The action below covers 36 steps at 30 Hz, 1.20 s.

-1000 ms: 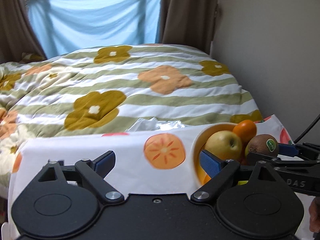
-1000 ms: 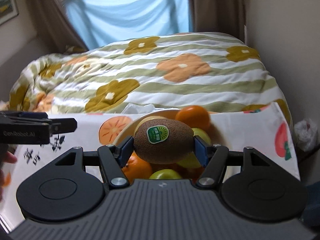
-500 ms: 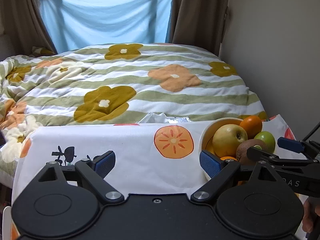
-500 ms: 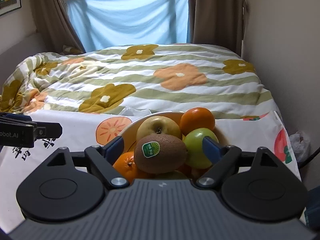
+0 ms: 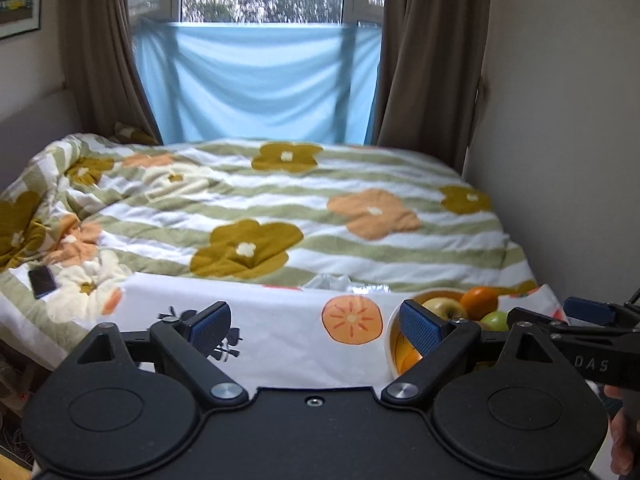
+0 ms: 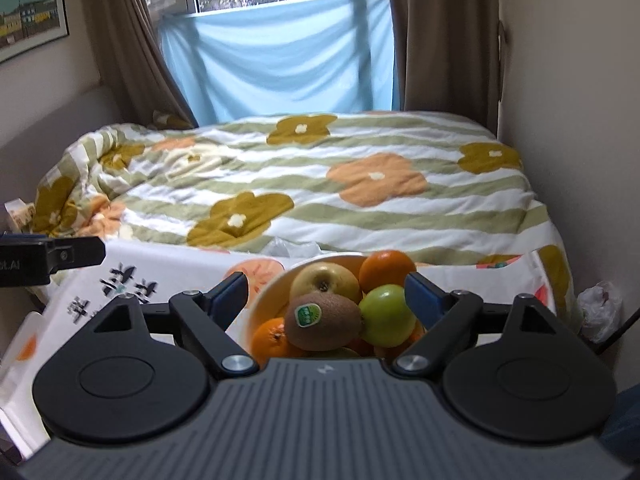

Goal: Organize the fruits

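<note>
A cream bowl on the white fruit-print tablecloth holds a brown kiwi with a green sticker, a yellow apple, a green apple and oranges. The kiwi lies on top of the pile. My right gripper is open and empty, drawn back above the bowl's near side. My left gripper is open and empty over the cloth, left of the bowl. The right gripper's fingers show at the right edge of the left wrist view.
A bed with a striped flower quilt lies beyond the table. A black phone lies on the quilt at left. A wall is close on the right. A white plastic bag sits by the wall.
My right gripper opened and let the kiwi go onto the fruit pile, then drew back and up. Both grippers have risen and pulled away from the table.
</note>
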### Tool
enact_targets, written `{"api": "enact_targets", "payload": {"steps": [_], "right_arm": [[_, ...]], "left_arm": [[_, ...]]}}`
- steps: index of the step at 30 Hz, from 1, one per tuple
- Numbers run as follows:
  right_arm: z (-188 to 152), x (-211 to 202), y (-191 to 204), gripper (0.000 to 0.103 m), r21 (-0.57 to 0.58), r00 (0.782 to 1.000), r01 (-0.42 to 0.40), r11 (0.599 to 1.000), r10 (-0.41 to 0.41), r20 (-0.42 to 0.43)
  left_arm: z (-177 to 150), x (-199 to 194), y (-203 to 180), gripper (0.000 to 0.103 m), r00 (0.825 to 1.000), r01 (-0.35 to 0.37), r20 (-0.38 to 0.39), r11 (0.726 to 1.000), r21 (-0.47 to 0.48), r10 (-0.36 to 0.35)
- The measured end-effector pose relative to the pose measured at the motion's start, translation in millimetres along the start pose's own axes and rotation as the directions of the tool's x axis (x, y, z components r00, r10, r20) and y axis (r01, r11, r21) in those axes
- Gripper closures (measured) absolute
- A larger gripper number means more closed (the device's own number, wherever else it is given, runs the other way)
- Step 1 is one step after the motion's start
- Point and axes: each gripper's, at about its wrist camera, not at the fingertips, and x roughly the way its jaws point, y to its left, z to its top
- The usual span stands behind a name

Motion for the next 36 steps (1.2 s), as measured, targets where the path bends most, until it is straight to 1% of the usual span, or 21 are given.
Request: {"api": "enact_targets", "payload": {"steps": [2, 6, 8, 12, 15, 18, 21, 26, 31, 36], "right_arm": [[6, -22, 7, 0.003, -0.003, 1.000, 0.005, 1.000, -0.004, 0.020], [10, -66, 23, 0.003, -0.009, 0.998, 0.030, 0.999, -0.030, 0.046], [8, -86, 31, 0.003, -0.007, 0.998, 0.034, 0.999, -0.034, 0.052], [-3, -117, 46, 0.001, -0.012, 0.998, 0.038, 0.999, -0.037, 0.044], [-15, -137, 59, 0.000, -0.026, 0.996, 0.065, 0.998, -0.064, 0.054], [-28, -155, 68, 0.000, -0.028, 0.993, 0.091, 0.995, -0.088, 0.077], [-42, -165, 76, 0.000, -0.035, 0.993, 0.108, 0.994, -0.106, 0.060], [-64, -169, 84, 0.000, -0.033, 0.992, 0.124, 0.992, -0.124, 0.003], [-73, -176, 90, 0.000, -0.024, 0.990, 0.138, 0.990, -0.138, -0.003], [-76, -180, 90, 0.000, -0.015, 0.989, 0.146, 0.989, -0.146, -0.008]], "left_arm": [[-1, -24, 2, 0.009, 0.999, 0.014, 0.039, 1.000, 0.003, -0.014], [-4, -62, 7, 0.009, 0.997, 0.024, 0.076, 1.000, 0.019, -0.025], [-8, -80, 10, 0.006, 0.996, 0.027, 0.090, 0.999, 0.030, -0.029], [-20, -108, 17, 0.005, 0.993, 0.026, 0.116, 0.999, 0.042, -0.030], [-32, -126, 22, 0.002, 0.991, 0.007, 0.131, 0.998, 0.056, -0.014], [-45, -142, 26, 0.000, 0.989, -0.039, 0.146, 0.996, 0.081, 0.026], [-59, -155, 32, 0.000, 0.985, -0.074, 0.162, 0.994, 0.086, 0.060], [-81, -162, 41, 0.000, 0.992, -0.054, 0.116, 0.996, 0.077, 0.045], [-91, -166, 43, 0.000, 0.994, -0.058, 0.094, 0.994, 0.088, 0.050], [-95, -173, 44, 0.000, 0.994, -0.062, 0.100, 0.994, 0.090, 0.053]]}}
